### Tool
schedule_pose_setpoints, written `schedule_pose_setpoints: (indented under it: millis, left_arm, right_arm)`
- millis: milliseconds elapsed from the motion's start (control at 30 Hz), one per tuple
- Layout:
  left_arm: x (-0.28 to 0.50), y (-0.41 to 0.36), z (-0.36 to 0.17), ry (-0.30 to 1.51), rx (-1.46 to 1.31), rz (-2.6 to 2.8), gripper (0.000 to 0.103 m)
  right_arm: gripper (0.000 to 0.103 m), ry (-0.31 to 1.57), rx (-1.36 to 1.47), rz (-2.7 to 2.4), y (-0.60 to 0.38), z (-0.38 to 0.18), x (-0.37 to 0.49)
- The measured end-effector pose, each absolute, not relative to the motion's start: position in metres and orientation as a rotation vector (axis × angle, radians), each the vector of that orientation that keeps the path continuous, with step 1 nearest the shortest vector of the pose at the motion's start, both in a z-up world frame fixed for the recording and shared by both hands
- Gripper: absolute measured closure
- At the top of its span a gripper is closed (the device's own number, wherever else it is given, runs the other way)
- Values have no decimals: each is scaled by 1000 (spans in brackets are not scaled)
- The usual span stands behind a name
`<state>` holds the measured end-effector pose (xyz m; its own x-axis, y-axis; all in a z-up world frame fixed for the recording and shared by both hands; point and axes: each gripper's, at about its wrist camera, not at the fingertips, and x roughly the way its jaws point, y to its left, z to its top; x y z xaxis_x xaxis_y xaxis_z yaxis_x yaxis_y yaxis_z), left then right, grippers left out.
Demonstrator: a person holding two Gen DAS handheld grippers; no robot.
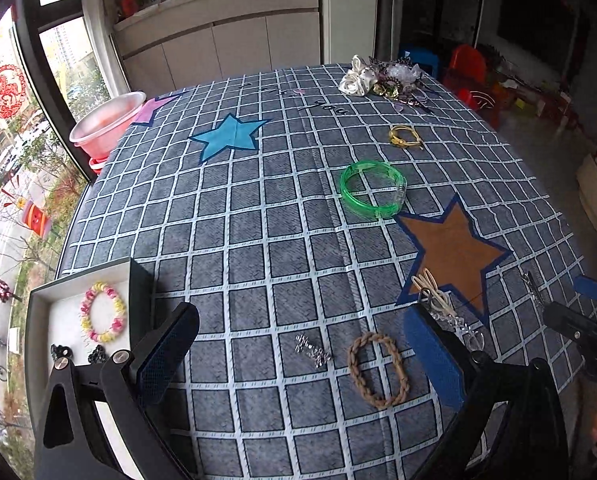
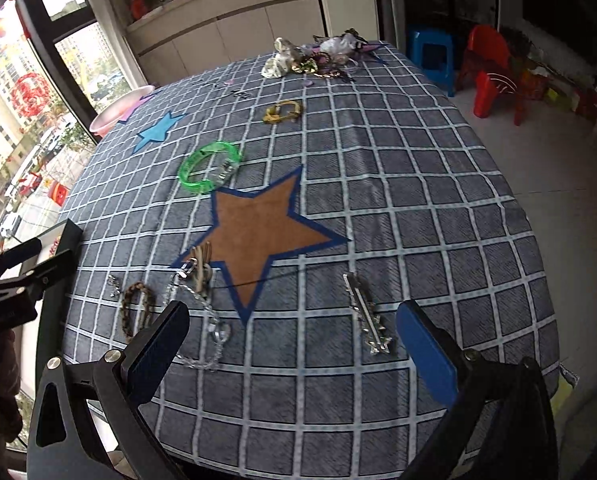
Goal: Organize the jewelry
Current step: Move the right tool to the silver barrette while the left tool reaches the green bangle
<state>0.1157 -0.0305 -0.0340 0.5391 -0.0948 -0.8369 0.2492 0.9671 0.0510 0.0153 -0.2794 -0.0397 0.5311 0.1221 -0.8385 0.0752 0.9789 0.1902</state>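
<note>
We've got both grippers hovering low over the table [image 1: 258, 240], nothing held in either. L gripper [image 1: 298, 344] has its jaws spread wide; the braid band [image 1: 378, 368] lies right btwn them, a bit nearer the R-side pad, long axis running away from us, roughly along the fingers. A small silver clip [image 1: 312, 350] sits just beside it, toward the L pad. The box [image 1: 42, 304] is at the L edge, w/ a bead bracelet [image 1: 103, 312] already inside.

R gripper [image 2: 294, 344] is also wide open; the long silver clip [image 2: 368, 314] lies just inside its R pad, lengthwise along the fingers. A chain [image 2: 202, 320] is near its L pad.

We judge the L gripper is better placed for the band, and closer to the box. Green bangle [image 1: 372, 188] and gold band [image 1: 405, 137] are farther off.
</note>
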Motion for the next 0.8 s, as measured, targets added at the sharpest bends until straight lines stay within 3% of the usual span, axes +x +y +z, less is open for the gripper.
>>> schedule_pose_setpoints:
  millis: [567, 633, 767, 800]
  left_arm:
    - [215, -82, -65, 1016, 157, -250, 0]
    - [225, -86, -71, 1035, 157, -258, 7]
    - [241, -94, -84, 1066, 165, -259, 8]
    - [245, -96, -87, 1073, 168, -260, 15]
  right_arm:
    - [0, 1101, 150, -49, -301, -84, 33]
    - [0, 1108, 146, -53, -302, -88, 37]
    - [7, 1103, 114, -70, -301, -91, 40]
    - [7, 1101, 104, -72, -301, -91, 40]
